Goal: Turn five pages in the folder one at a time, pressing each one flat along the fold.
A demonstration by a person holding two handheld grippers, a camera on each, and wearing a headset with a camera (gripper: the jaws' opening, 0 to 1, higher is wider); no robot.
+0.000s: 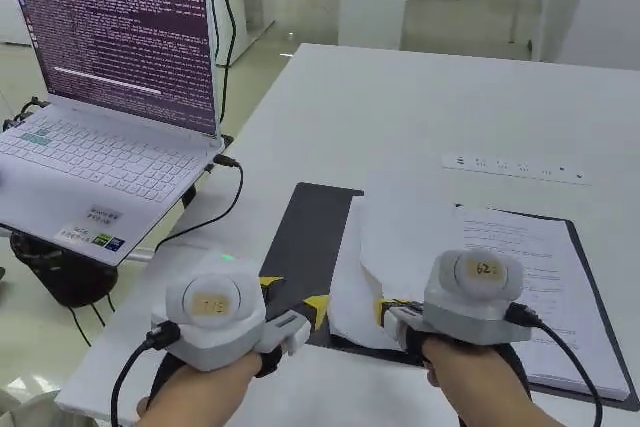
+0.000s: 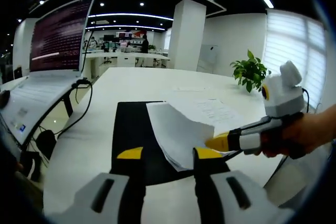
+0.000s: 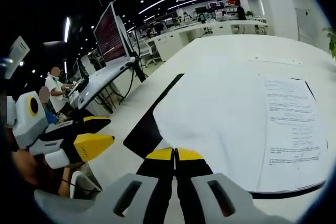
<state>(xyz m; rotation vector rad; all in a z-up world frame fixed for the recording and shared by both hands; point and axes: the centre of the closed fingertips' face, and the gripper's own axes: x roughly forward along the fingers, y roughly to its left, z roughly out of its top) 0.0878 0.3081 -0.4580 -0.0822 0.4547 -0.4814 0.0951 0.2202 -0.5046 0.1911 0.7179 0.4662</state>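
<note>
1. We see the folder (image 1: pixel 310 232) lying open on the white table (image 1: pixel 400 97). It sits at 5 o'clock in the head view, and its front edge is close to the table's front edge.
2. The right gripper (image 1: pixel 386 309) has its jaws squeezed tight on the bottom edge of one page (image 1: pixel 385 247). The page is lifted and bends up in a curve near the fold.
3. In the right gripper view, the two yellow tips meet with no gap and the page edge sits right at them.
4. The left gripper (image 1: pixel 295 299) has its jaws wide apart and holds nothing. It hangs over the front edge of the folder's black left half, at 9 o'clock from the right gripper. The two are near but not touching.
5. A printed sheet (image 1: pixel 530 277) lies flat in the folder at 3 o'clock from the lifted page.
6. An open laptop (image 1: pixel 110 77) stands at 10 o'clock, beside the table's left edge.
7. A power strip (image 1: pixel 515 167) lies at 1 o'clock from the folder, well apart from it.
8. The widest open stretch of table runs toward 12 o'clock, from the folder to the far edge.
</note>
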